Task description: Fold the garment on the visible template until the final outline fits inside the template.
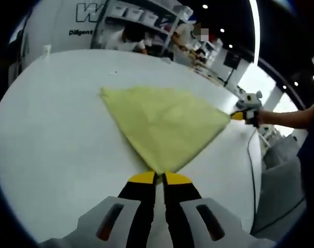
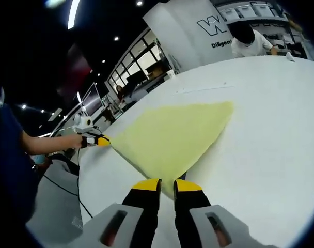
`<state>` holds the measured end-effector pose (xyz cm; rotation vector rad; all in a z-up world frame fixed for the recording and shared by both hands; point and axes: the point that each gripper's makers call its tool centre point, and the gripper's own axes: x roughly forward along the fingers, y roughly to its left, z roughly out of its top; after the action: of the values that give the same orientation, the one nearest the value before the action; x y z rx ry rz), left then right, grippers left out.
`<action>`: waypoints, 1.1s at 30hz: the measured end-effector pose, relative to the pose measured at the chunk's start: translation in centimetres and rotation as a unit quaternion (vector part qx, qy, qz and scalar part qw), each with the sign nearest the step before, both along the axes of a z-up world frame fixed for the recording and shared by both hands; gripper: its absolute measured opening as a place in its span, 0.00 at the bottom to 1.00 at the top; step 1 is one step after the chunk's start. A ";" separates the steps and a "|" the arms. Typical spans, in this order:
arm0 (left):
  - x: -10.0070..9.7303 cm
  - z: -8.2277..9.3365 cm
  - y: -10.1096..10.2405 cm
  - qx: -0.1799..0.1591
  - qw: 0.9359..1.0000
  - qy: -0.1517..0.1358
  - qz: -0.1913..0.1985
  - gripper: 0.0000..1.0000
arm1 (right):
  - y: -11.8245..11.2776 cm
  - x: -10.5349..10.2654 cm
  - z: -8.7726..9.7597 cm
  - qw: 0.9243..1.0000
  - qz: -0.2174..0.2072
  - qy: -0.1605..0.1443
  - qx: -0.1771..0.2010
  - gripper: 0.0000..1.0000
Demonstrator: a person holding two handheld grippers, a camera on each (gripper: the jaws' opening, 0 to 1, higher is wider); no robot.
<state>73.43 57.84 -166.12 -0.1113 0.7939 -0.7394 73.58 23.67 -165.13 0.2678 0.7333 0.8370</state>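
Observation:
A pale yellow garment (image 1: pixel 165 124) lies spread in a roughly triangular shape on the white table (image 1: pixel 53 134). In the left gripper view my left gripper (image 1: pixel 160 179) is shut on the cloth's near corner. My right gripper (image 1: pixel 240 115) pinches the far right corner, held by a person's hand. In the right gripper view the garment (image 2: pixel 170 137) stretches from my right gripper (image 2: pixel 168 185), shut on its near corner, to my left gripper (image 2: pixel 101 140) at its left corner. The cloth is pulled taut between the two. I cannot make out a template outline.
The table's edge (image 1: pixel 252 170) runs close past the right gripper, with a cable (image 1: pixel 250 155) hanging there. A small white cup (image 1: pixel 46 50) stands at the far rim. A person in white (image 1: pixel 127 39) works at shelves beyond the table. Faint marks (image 2: pixel 203 89) lie past the garment.

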 end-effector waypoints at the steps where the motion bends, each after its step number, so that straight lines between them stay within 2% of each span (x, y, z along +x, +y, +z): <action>1: 0.1 0.0 0.0 0.002 1.000 -0.002 0.001 0.01 | 0.0 -0.1 -0.1 1.000 -0.002 0.001 -0.003 0.00; 8: 0.1 0.0 0.3 0.002 1.000 -0.002 0.005 0.00 | 0.0 -0.2 -0.1 1.000 0.002 0.002 -0.013 0.00; 12: -0.1 0.5 0.6 -0.016 1.000 0.002 0.012 0.00 | -0.5 -0.2 0.4 1.000 0.003 0.005 -0.004 0.00; 18: -1.3 0.7 1.0 -0.007 1.000 0.007 -0.005 0.00 | -0.5 -2.0 0.7 0.999 0.030 0.018 -0.003 0.00; 24: -3.6 0.8 1.2 -0.015 1.000 0.021 -0.015 0.00 | -0.9 -4.0 0.5 0.999 0.038 0.029 0.009 0.00; 28: -6.6 0.7 0.6 -0.014 0.999 0.030 -0.036 0.00 | -1.4 -6.1 0.5 0.999 0.031 0.038 0.024 0.00; 33: -7.9 0.0 0.5 -0.006 0.999 0.029 -0.038 0.00 | -2.2 -7.7 0.0 0.998 0.025 0.054 0.022 0.00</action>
<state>65.50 58.31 -166.11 -0.1141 0.8539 -0.8162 65.91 21.44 -165.09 0.3367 0.8271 0.8918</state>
